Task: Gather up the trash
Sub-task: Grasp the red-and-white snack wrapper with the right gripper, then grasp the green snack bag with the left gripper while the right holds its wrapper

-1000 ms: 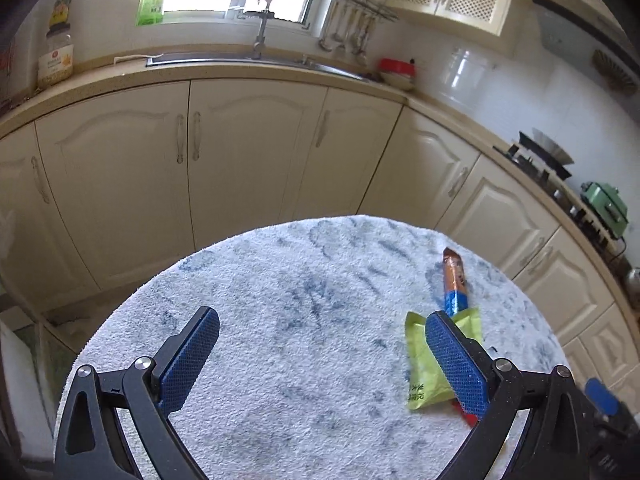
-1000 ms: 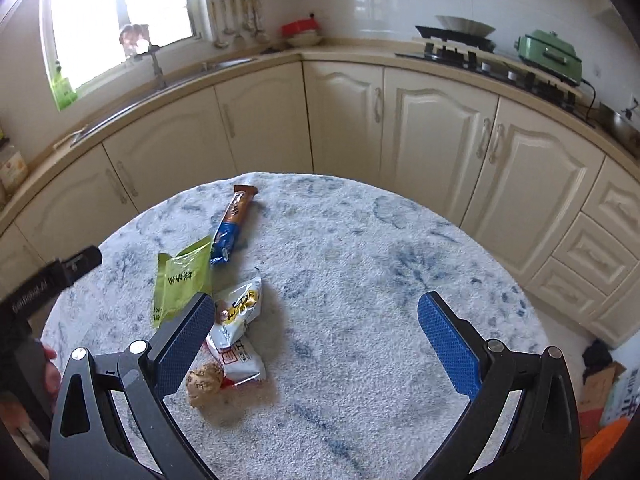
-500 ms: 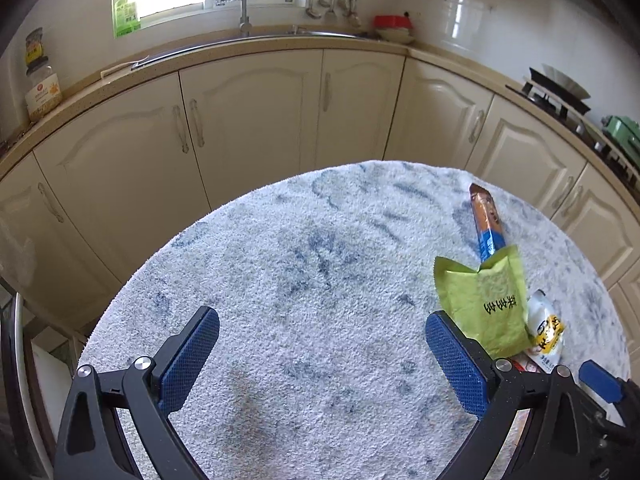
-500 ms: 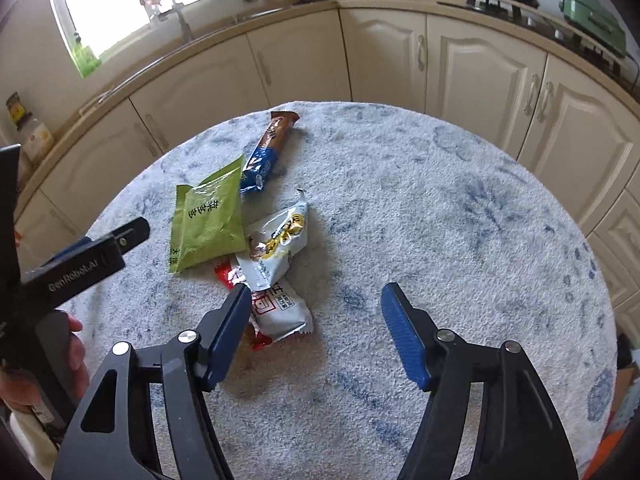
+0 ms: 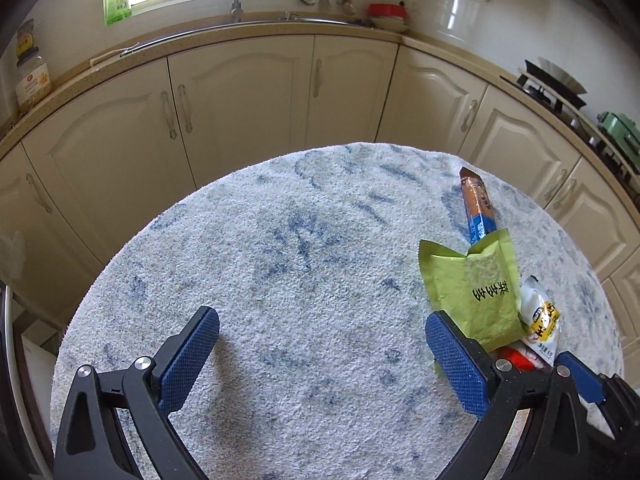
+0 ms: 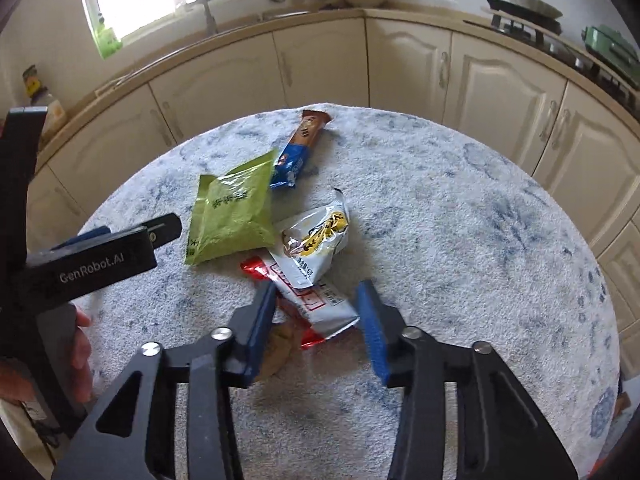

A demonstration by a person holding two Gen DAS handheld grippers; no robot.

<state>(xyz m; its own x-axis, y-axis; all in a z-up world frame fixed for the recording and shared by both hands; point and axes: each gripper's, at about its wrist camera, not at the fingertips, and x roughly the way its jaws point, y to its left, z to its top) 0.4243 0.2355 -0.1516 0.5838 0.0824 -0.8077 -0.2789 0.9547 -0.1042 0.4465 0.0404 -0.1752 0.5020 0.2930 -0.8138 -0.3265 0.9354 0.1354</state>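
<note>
A pile of trash lies on the round table's fluffy white-and-blue cloth (image 5: 280,240): a green pouch (image 6: 232,216) (image 5: 476,292), a brown-and-blue bar wrapper (image 6: 300,148) (image 5: 478,208), a white-and-yellow snack bag (image 6: 316,236) (image 5: 540,316), a red-and-white wrapper (image 6: 312,296) and a crumpled brown ball (image 6: 280,352). My right gripper (image 6: 316,318) is low over the pile. Its jaws are closing, with the red-and-white wrapper between the blue pads and no firm grip showing. My left gripper (image 5: 322,318) stands open over bare cloth, left of the pouch, with nothing between its fingers.
The left tool's black body (image 6: 92,264) and the hand (image 6: 80,344) holding it sit close to the left of the pile. Cream kitchen cabinets (image 5: 240,100) curve around behind the table. A sink counter (image 5: 240,28) is at the back and a stove (image 6: 520,8) at the right.
The right gripper came down onto the pile and its jaws narrowed from wide open to around the red-and-white wrapper. The left gripper dipped toward the cloth and stayed open.
</note>
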